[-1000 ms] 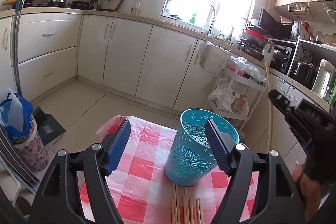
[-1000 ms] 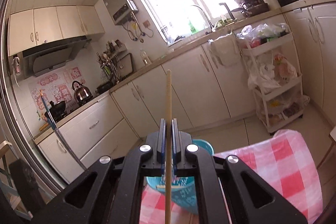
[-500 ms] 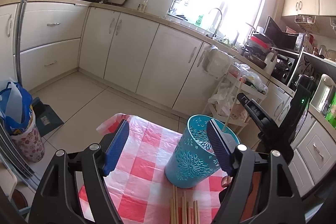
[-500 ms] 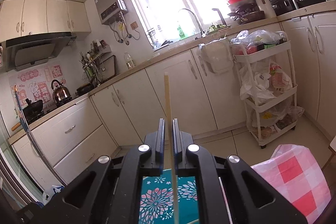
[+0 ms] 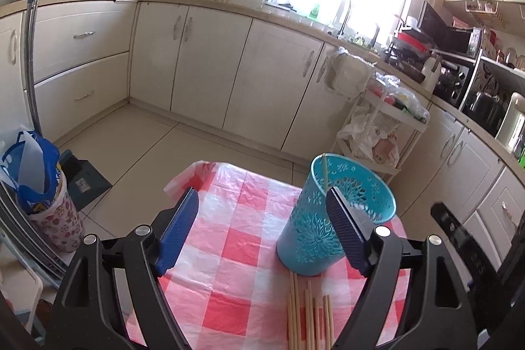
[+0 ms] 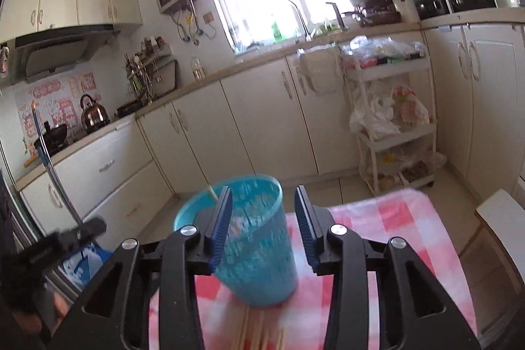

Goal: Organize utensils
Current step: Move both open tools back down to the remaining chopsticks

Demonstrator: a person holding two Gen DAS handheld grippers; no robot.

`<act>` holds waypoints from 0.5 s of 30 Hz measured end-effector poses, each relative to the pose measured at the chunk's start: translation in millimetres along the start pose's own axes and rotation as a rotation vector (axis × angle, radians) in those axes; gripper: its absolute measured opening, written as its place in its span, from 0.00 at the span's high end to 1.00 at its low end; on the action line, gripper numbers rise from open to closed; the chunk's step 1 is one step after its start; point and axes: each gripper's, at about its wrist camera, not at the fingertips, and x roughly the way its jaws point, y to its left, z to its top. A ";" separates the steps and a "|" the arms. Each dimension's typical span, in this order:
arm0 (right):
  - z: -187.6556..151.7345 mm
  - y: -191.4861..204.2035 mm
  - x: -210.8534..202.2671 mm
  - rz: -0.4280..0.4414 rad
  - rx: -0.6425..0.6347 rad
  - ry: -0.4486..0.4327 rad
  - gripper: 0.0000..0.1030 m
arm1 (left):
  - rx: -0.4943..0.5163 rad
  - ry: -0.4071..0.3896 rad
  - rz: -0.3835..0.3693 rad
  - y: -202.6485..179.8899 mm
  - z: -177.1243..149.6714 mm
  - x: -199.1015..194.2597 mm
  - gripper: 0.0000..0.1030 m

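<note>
A teal cut-out holder (image 5: 315, 218) stands on the red-and-white checked tablecloth (image 5: 236, 245). One wooden chopstick (image 5: 325, 173) leans inside it against the rim. Several more chopsticks (image 5: 308, 314) lie flat on the cloth in front of the holder. My left gripper (image 5: 262, 232) is open and empty, just left of and before the holder. My right gripper (image 6: 262, 225) is open and empty, above and behind the holder (image 6: 249, 245), where the chopstick tip (image 6: 211, 192) shows at the rim. The right gripper's body also shows in the left wrist view (image 5: 466, 251).
The small table's far edge (image 5: 229, 166) drops to the tiled floor. A white trolley with bags (image 5: 377, 127) stands beyond the holder. A blue bag in a floral bin (image 5: 42, 186) sits left of the table. Cabinets line the walls.
My right gripper has opened and let the chopstick drop into the holder, then drawn back toward me. The left gripper has stayed open, nearly still.
</note>
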 end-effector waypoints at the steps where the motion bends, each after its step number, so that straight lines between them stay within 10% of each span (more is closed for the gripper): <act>1: -13.4 -3.7 -2.3 -0.016 0.001 0.051 0.62 | 0.019 0.027 0.019 -0.9 -6.2 2.0 0.26; 6: -87.3 -15.5 28.1 -0.063 -0.015 0.407 0.71 | 0.102 0.241 0.075 -8.2 -58.2 24.9 0.26; 15: -130.7 -1.6 50.6 -0.091 -0.130 0.555 0.82 | 0.253 0.398 0.101 -35.6 -119.9 61.8 0.26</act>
